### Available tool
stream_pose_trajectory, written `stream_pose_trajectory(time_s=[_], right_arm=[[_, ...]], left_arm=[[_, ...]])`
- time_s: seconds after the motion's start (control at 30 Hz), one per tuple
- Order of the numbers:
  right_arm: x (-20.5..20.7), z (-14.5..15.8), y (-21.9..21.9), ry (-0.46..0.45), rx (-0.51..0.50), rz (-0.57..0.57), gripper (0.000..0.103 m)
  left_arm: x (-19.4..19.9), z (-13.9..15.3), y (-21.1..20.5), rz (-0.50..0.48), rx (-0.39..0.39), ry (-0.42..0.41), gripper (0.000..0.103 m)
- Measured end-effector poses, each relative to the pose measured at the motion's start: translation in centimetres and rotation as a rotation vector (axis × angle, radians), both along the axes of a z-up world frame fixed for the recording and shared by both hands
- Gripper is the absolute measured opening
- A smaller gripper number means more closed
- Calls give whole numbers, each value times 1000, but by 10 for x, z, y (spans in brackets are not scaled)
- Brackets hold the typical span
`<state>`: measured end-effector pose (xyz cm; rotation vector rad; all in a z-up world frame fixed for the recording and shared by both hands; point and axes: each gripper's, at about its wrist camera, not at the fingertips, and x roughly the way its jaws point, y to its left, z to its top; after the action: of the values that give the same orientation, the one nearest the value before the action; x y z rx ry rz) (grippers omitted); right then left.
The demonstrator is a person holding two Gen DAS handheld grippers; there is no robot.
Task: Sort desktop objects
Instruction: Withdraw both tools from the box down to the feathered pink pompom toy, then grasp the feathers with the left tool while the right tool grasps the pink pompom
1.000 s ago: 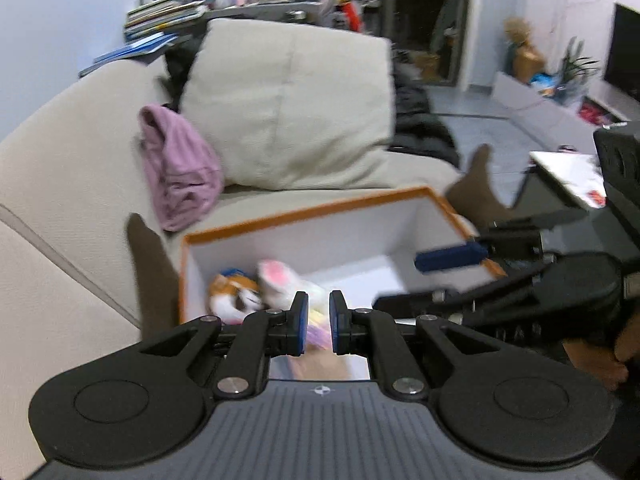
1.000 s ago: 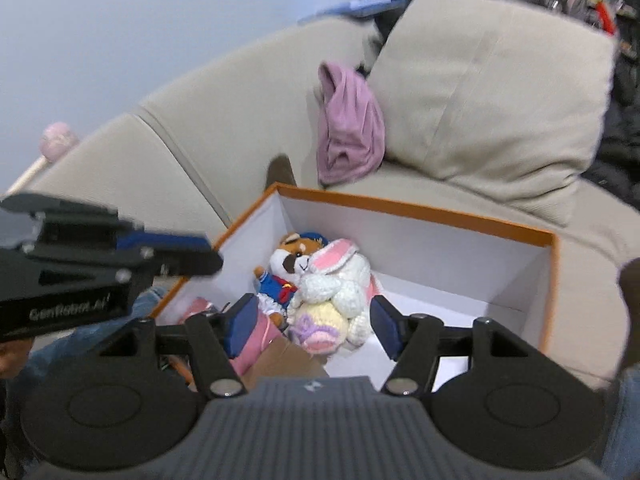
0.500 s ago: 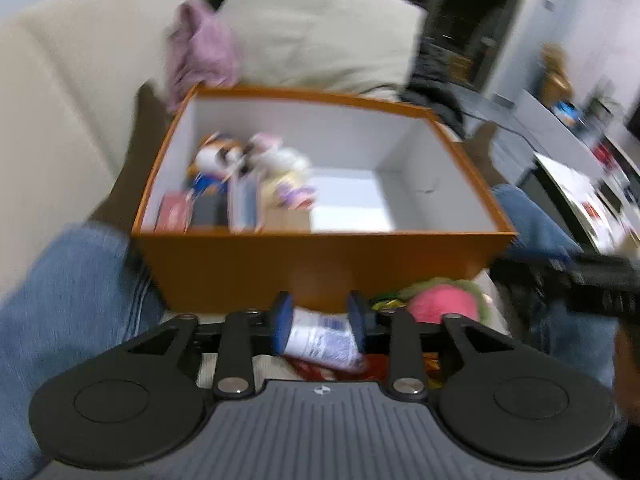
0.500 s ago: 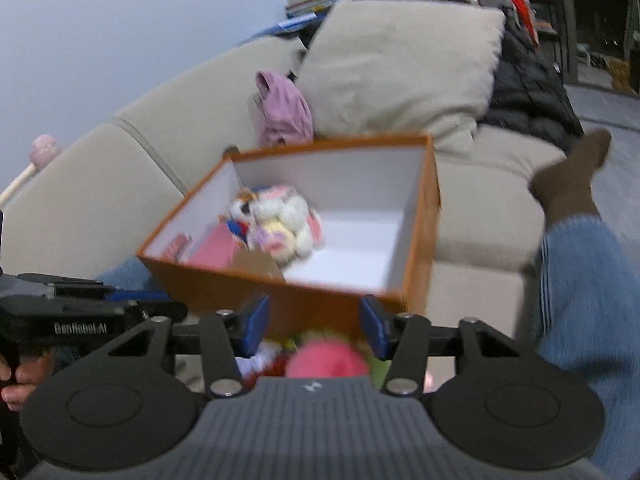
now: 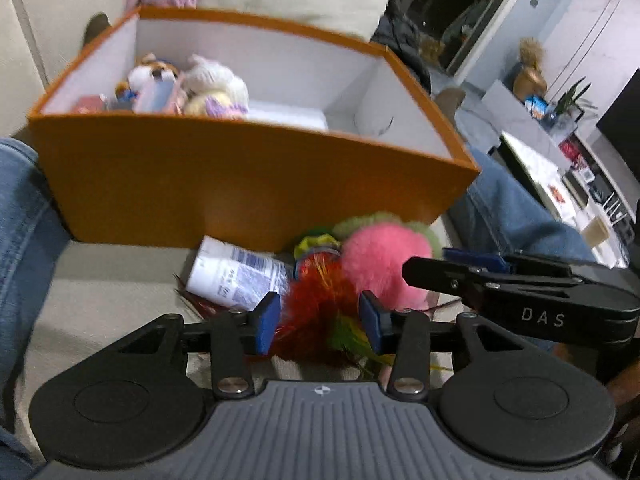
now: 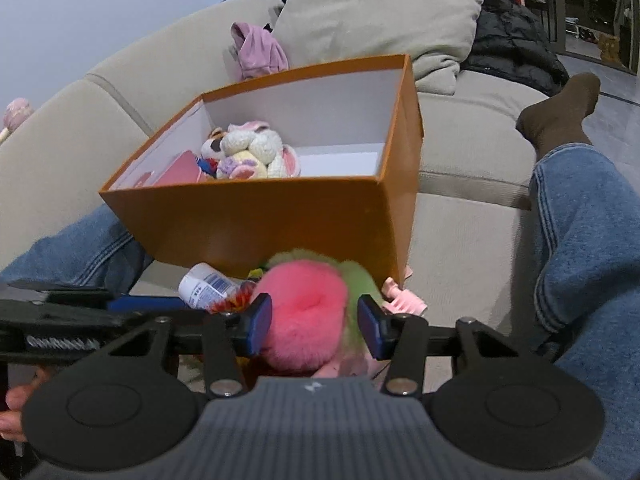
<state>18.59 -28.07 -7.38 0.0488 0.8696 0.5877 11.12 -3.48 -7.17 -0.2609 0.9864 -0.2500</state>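
Note:
An orange box stands on the sofa and holds plush toys in its left part. In front of it lies a pile: a white bottle, a red feather toy, a pink pom-pom with green fluff, and a pink hair clip. My left gripper is open, its jaws on either side of the feather toy. My right gripper is open, its jaws on either side of the pom-pom.
The person's jeans-clad legs flank the pile. A beige cushion, a pink cloth and a black jacket lie behind the box. A low table stands at right.
Both grippers have pulled back out of the box and dropped to the pile in front of it. The left gripper has opened from nearly shut. The right has narrowed around the pom-pom.

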Motion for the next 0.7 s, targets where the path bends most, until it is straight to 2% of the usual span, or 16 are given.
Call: stream_pose_trajectory(time_s=[0.13,0.37,0.57,0.63,0.7], right_arm=[[7,-9,4,25,-3,12,51],[17,-18,10,44,-1,38,53],[27,-29,23,57,-16,55,59],[29,-33,28,59,-27,63,59],[27,-35,33,34,-60,78,53]], left_arm=[[6,-11,-5,-14,6,34,50],[10,-22,-11,-66,20,57,32],[7,-25,-14,-101,33,46,23],[6,-25,-15,-107,32,45,21],[5,-24,-15,-110,41,38,18]])
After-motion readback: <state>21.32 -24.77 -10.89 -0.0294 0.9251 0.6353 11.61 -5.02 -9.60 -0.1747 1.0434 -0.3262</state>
